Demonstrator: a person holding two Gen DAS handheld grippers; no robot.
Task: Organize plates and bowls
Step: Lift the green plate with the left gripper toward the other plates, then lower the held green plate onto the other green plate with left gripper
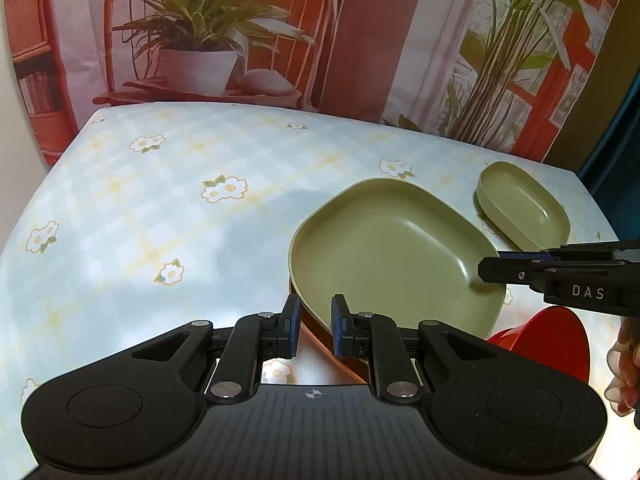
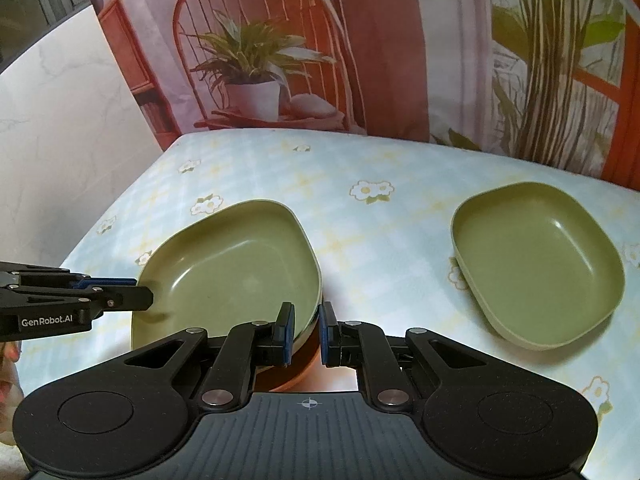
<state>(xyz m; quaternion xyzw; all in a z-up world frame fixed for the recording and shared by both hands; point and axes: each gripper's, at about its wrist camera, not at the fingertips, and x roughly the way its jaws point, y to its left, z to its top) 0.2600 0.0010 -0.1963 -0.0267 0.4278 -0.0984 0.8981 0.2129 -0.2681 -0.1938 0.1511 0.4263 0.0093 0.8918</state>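
One printed fabric backdrop (image 1: 360, 40), showing potted plants and a red wire chair, hung across the far side. In front of it stood one table (image 1: 160, 200) under a glossy cloth of pale blue and yellow checks dotted with white flowers.

Near the middle lay one large olive-green plate (image 1: 392, 248), matte, smooth and shaped like a rounded square with a shallow raised rim. It sat stacked on one orange plate (image 1: 332, 354), of which only a thin curved edge showed at the near side. To the far right, well apart from the stack, sat one olive-green bowl (image 2: 536, 264), smaller, deeper, with the same rounded-square form. One glossy red vessel (image 1: 560, 340) stood just beside the stack at the near right, only partly in view.

Two black plastic grippers with blue pads met the stack. The left gripper (image 1: 316, 326) had its jaws nearly closed, pinching the green plate's left rim. The right gripper (image 2: 306, 334) was likewise drawn in narrow on the right rim; whether either also caught the orange edge could not be told
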